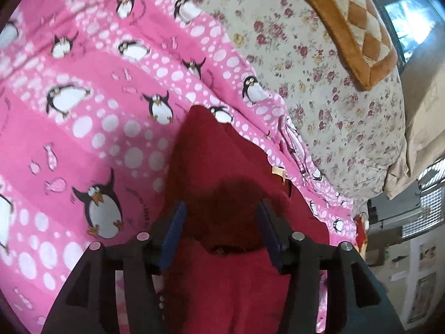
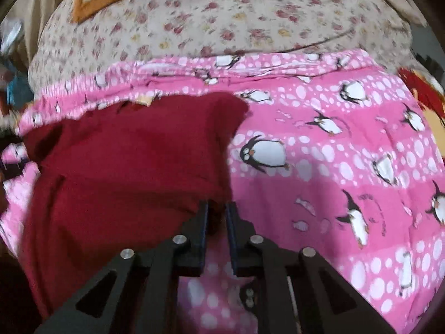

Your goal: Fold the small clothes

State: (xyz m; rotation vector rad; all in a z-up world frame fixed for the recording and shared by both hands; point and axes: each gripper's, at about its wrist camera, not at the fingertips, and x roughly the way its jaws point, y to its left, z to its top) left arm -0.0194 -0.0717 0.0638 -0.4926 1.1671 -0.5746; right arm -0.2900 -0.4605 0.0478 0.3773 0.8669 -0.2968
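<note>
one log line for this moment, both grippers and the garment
left gripper: open over red garment | right gripper: nearly shut at garment edge, grip unclear | garment: on penguin sheet

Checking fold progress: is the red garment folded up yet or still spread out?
Mostly spread. The red garment lies broad and flat on the penguin sheet; no finished fold shows. The right gripper pinches its edge.

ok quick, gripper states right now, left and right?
Left gripper: open, fingers spread over the red garment, gripping nothing.
Right gripper: nearly closed at the garment's edge; whether it pinches cloth cannot be told.
</note>
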